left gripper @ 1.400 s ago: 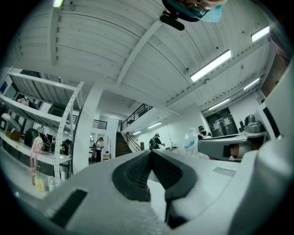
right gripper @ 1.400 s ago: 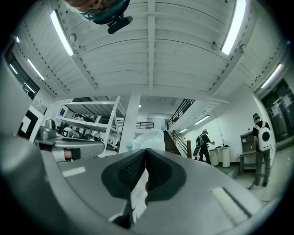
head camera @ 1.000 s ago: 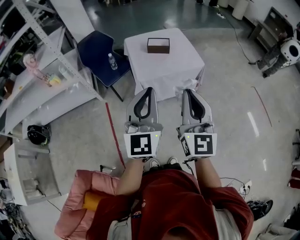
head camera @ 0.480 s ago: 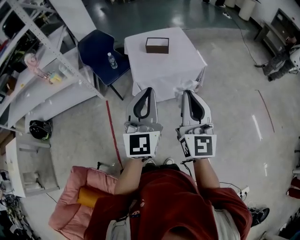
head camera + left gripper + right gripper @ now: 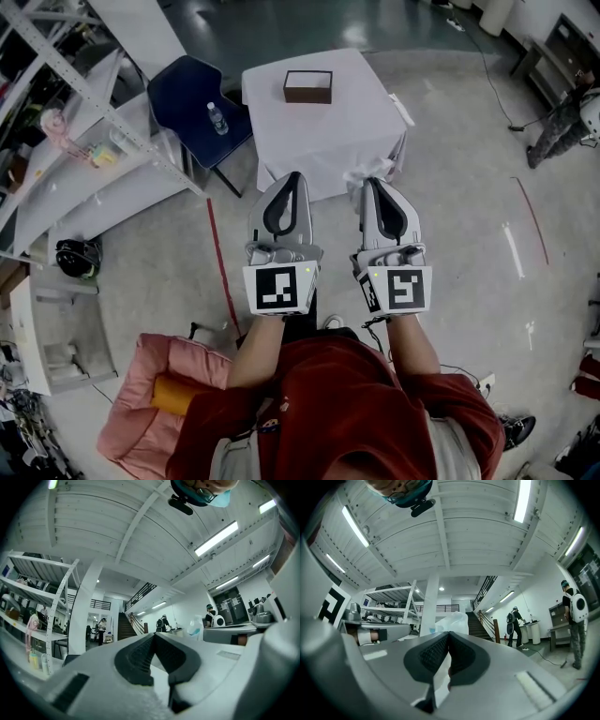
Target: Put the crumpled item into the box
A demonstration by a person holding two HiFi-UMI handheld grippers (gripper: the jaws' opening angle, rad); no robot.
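White crumpled item (image 5: 375,169): you are pinching it in your right gripper's (image 5: 369,184) closed jaws; your left gripper (image 5: 295,177) is hanging closed, empty. At 12 o'clock, one box (image 5: 308,86) is sitting on one table (image 5: 347,131); at 11 o'clock, one chair (image 5: 183,89) is carrying one bottle (image 5: 217,119).

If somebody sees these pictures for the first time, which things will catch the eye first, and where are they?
Two grey grippers stand side by side in the middle of the head view. The left gripper is shut on nothing, and the right gripper is shut on a crumpled white item. Beyond them stands a white-covered table, with a brown box near its far edge.
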